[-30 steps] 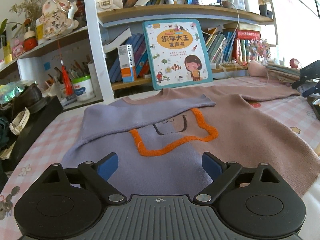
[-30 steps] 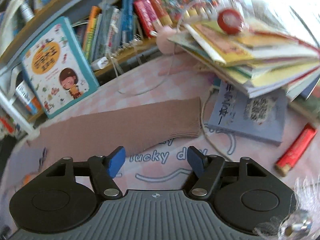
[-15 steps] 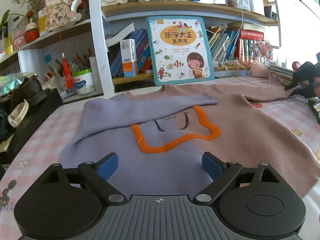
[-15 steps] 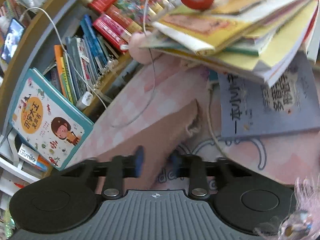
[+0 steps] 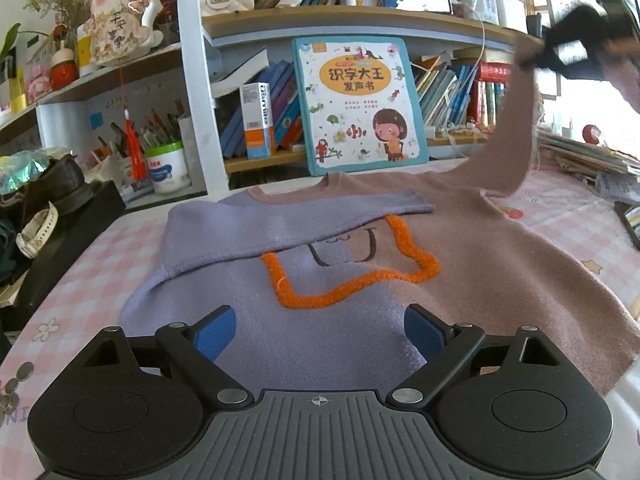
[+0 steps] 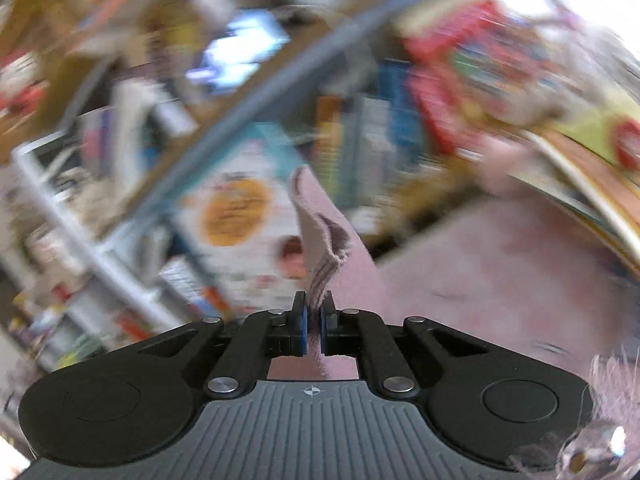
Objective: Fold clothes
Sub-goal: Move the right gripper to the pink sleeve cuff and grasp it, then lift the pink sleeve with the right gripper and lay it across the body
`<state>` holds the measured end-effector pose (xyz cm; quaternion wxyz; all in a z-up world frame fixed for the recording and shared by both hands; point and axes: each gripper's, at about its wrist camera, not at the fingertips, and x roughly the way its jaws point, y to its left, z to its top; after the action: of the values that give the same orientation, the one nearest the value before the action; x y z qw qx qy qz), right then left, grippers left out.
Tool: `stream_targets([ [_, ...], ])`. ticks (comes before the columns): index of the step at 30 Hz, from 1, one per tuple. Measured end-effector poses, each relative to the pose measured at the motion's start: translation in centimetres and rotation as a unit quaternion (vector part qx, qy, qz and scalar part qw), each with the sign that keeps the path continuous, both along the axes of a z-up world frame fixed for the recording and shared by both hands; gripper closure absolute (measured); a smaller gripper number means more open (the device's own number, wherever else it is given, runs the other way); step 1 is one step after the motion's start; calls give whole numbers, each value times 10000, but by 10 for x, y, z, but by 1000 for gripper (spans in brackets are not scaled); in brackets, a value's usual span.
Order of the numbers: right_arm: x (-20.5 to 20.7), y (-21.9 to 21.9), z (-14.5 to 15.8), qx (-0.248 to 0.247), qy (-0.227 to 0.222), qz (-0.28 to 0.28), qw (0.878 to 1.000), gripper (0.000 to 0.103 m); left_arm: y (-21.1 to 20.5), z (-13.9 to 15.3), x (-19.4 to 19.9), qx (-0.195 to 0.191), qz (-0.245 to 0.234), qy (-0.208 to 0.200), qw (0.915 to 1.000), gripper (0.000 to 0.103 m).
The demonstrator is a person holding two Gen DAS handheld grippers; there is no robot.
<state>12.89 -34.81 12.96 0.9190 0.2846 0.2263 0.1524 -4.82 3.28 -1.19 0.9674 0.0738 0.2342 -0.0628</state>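
Sweater (image 5: 460, 280) lies flat on the pink checked surface (image 5: 72, 276), purple half left, mauve half right, orange outline at centre. Purple sleeve (image 5: 288, 224) is folded across the chest. Left gripper (image 5: 318, 330) near, above the hem, fingers (image 5: 214, 330) spread wide, nothing between them. Far right, the right gripper (image 5: 540, 58), blurred, holds the mauve sleeve (image 5: 508, 140) by its cuff, raised off the surface. Picture book (image 5: 360, 104) leans on the bookshelf (image 5: 360, 24) behind.

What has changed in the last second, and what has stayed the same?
The right gripper closed on the brown sleeve and lifted its cuff off the table, up toward the shelves. The left gripper stayed open over the sweater's hem; the purple sleeve stays folded across the chest.
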Motion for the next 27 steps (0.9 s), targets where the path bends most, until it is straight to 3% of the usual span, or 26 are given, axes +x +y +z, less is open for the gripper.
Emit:
stream_targets([
  [5,13,84,35,-311,-452,752,9957,98,0,0,0,-9,2,-11,10000,10],
  [8,23,137,38,-528,-546,1124,9908,98,-1,1,-1,18,-1,-46,10000,10],
  [17,48,258,-3,-895,-273,1879,9777,98,0,1,-3,12,1,-101,9999,9],
  [27,65,312,-55,-1135,288,2334,9653,93,5,1,1,-170,43,23,9998,9],
])
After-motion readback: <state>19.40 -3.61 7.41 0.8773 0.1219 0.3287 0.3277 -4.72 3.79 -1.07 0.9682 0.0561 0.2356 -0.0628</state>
